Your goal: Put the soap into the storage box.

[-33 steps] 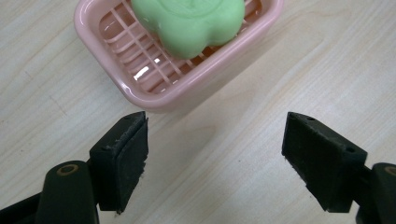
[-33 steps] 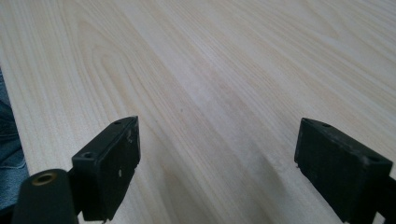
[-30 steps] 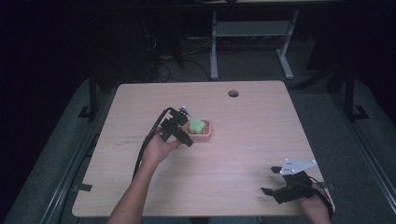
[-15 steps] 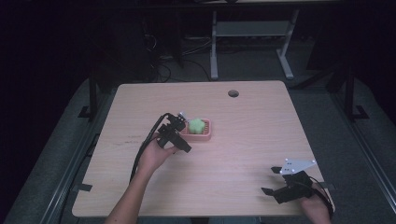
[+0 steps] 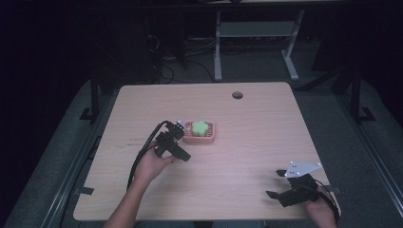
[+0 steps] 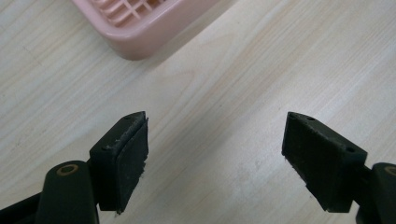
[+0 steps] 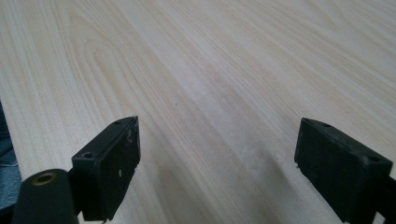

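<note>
The green toy (image 5: 200, 127) sits in the pink tray (image 5: 212, 137), just ahead of the left gripper (image 5: 177, 137), whose jaws are spread and empty. The right gripper (image 5: 278, 184), well apart, is likewise spread over bare table (image 5: 256, 123).

Light wooden tabletop (image 5: 256, 142): one obstacle, a pink slatted plastic tray (image 5: 199, 138) holding a green lumpy object (image 5: 199, 127), just left of centre. Left tool (image 6: 215, 154), jaws spread, has the tray at 11 o'clock; bare wood ahead. Right tool (image 7: 217, 163), jaws spread: unobstructed wood ahead.
</note>
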Demonstrator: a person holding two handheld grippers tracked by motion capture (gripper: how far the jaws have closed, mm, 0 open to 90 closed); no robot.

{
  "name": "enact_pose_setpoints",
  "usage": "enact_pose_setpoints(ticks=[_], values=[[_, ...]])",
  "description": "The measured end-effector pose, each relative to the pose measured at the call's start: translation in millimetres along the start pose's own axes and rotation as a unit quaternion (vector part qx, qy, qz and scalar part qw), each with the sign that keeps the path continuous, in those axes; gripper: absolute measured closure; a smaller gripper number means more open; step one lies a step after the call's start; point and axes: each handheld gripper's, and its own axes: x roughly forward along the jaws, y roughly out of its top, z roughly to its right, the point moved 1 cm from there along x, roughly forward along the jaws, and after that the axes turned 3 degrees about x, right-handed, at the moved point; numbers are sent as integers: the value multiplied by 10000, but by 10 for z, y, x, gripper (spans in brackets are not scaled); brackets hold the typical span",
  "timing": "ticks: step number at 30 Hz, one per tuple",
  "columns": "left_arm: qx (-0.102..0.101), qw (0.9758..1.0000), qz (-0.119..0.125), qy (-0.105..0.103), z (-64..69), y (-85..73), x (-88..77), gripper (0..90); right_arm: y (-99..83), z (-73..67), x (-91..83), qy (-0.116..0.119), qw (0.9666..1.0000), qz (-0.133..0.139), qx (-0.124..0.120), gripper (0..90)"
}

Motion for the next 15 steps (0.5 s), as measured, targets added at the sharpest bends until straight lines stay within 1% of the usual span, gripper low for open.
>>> enact_pose_setpoints(ticks=[3,4,7,9,10,11,15], values=[[-25,10000,37,-6,18,-41,1,228,-2,2,-2,-6,10000,2,-10,138],[30,10000,-14,0,19,-55,-4,228,-3,2,-2,-8,10000,1,-9,138],[43,10000,-23,4,32,-100,-7,228,-4,4,-3,-13,10000,4,-10,138],[-5,10000,28,-17,39,-145,-16,228,-3,2,-3,-11,10000,1,-12,138],[-5,10000,28,-17,39,-145,-16,228,-3,2,-3,-11,10000,1,-12,138],[24,10000,22,-25,35,-163,-19,228,-3,0,-2,-10,10000,-1,-13,138],[24,10000,32,-36,50,-242,-32,228,-4,-1,3,-25,10000,-19,-6,138]])
